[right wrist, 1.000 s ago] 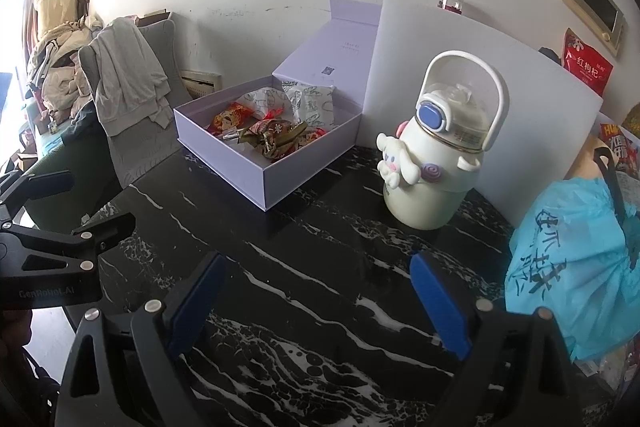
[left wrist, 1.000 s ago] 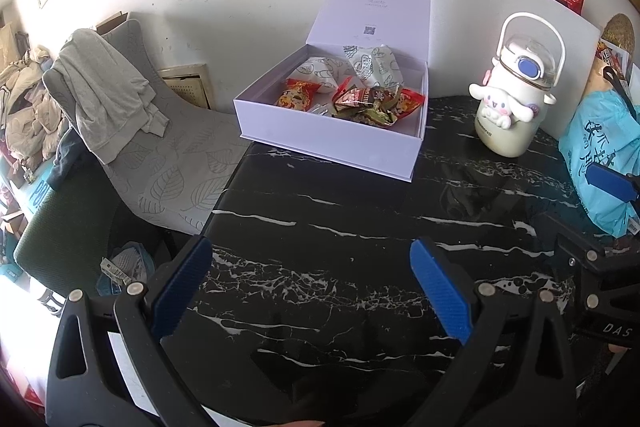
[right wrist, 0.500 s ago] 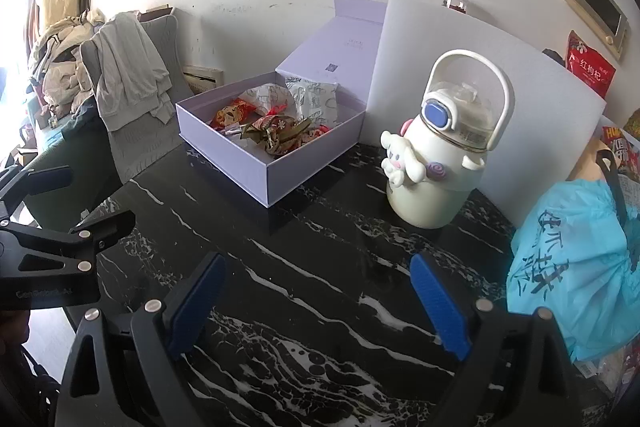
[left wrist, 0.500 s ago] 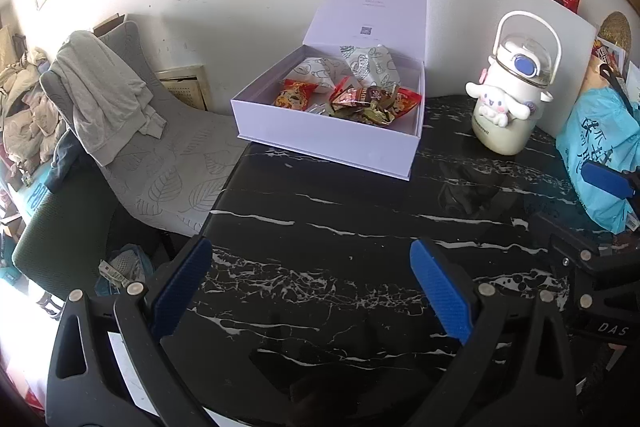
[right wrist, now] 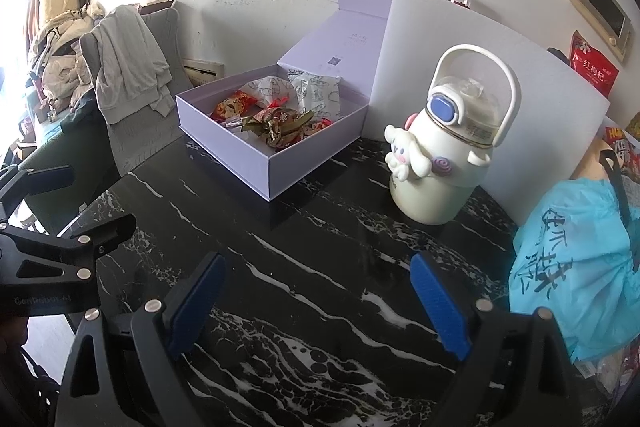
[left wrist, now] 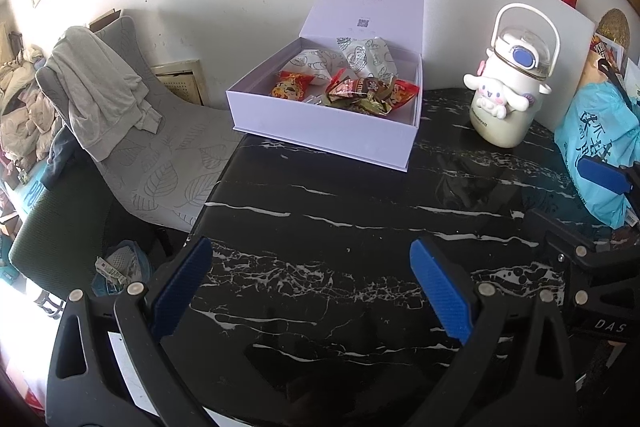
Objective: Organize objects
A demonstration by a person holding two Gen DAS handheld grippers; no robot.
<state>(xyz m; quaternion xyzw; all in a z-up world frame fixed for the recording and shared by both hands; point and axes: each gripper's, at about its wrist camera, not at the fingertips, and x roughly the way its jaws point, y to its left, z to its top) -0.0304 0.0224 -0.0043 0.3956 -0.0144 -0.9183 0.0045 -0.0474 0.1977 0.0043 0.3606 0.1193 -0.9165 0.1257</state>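
Observation:
An open lilac box point(left wrist: 320, 131) point(right wrist: 236, 151) stands at the back of the black marble table point(left wrist: 360, 211) point(right wrist: 320, 227), its lid raised. Inside lie several snack packets point(left wrist: 360, 91) point(right wrist: 276, 123), red, green and white. A white cartoon-dog bottle point(left wrist: 508, 99) point(right wrist: 440, 167) with a carry handle stands upright to the box's right. My left gripper point(left wrist: 311, 245) hovers open over the bare near tabletop, holding nothing. My right gripper point(right wrist: 318, 259) is open too, short of the bottle, with nothing between its fingers.
A blue plastic bag point(left wrist: 596, 131) point(right wrist: 576, 267) sits at the table's right edge. A white board point(left wrist: 460, 7) point(right wrist: 420, 47) leans behind the bottle. Left of the table is a chair draped with a grey garment point(left wrist: 100, 87) point(right wrist: 128, 67).

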